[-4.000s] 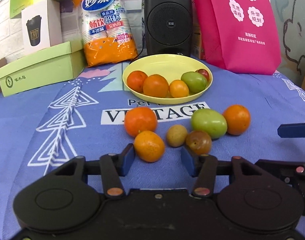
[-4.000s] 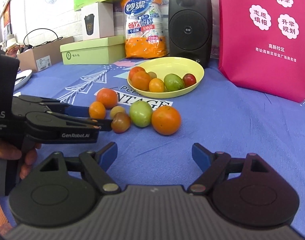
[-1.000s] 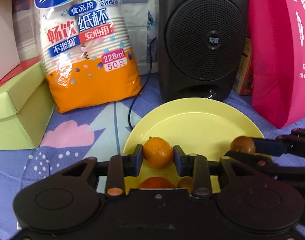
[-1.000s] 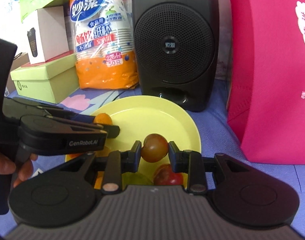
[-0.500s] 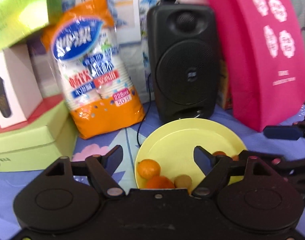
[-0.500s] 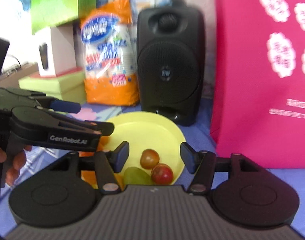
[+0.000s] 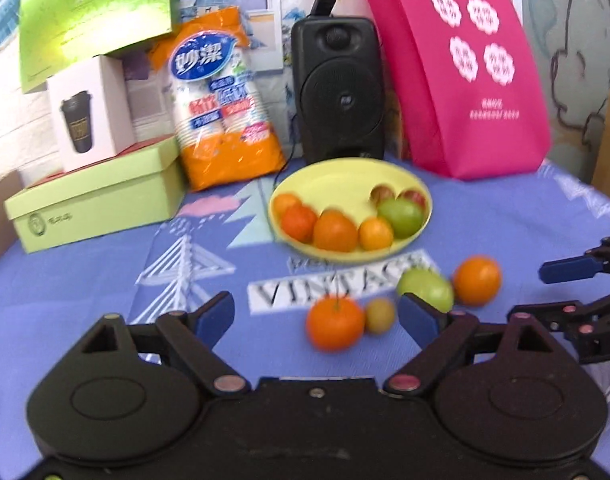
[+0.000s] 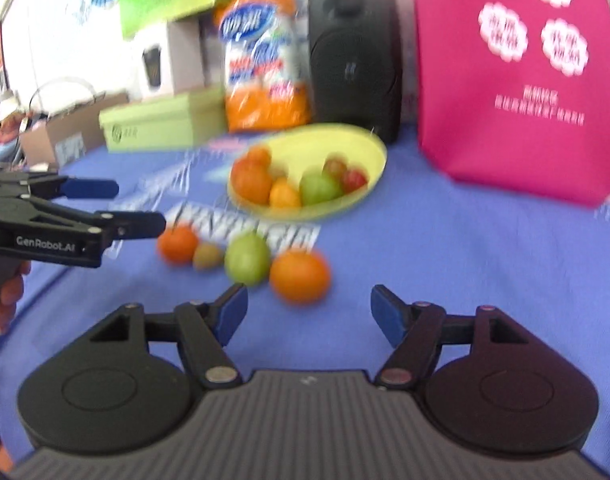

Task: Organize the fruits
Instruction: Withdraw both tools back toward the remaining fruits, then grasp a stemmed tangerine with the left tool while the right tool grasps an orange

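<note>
A yellow plate [image 7: 409,178] [image 8: 369,140] at the back holds several fruits: oranges, a green one [image 7: 401,212] and reddish ones. On the blue cloth in front lie an orange [image 7: 335,322] [image 8: 177,243], a small olive fruit [image 7: 379,315] [image 8: 207,255], a green fruit [image 7: 425,288] [image 8: 247,258] and another orange [image 7: 477,280] [image 8: 299,275]. My left gripper [image 7: 317,314] is open and empty, near the first orange. My right gripper [image 8: 309,312] is open and empty, just short of the second orange.
Behind the plate stand a black speaker [image 7: 339,88], a bag of paper cups [image 7: 225,100], a pink bag [image 7: 469,68] and a green box [image 7: 97,196] with a white box on top. The blue tablecloth [image 7: 85,280] covers the table.
Both grippers let go of their fruits in the plate, opened, and pulled back toward me. The loose fruits on the cloth are in view again.
</note>
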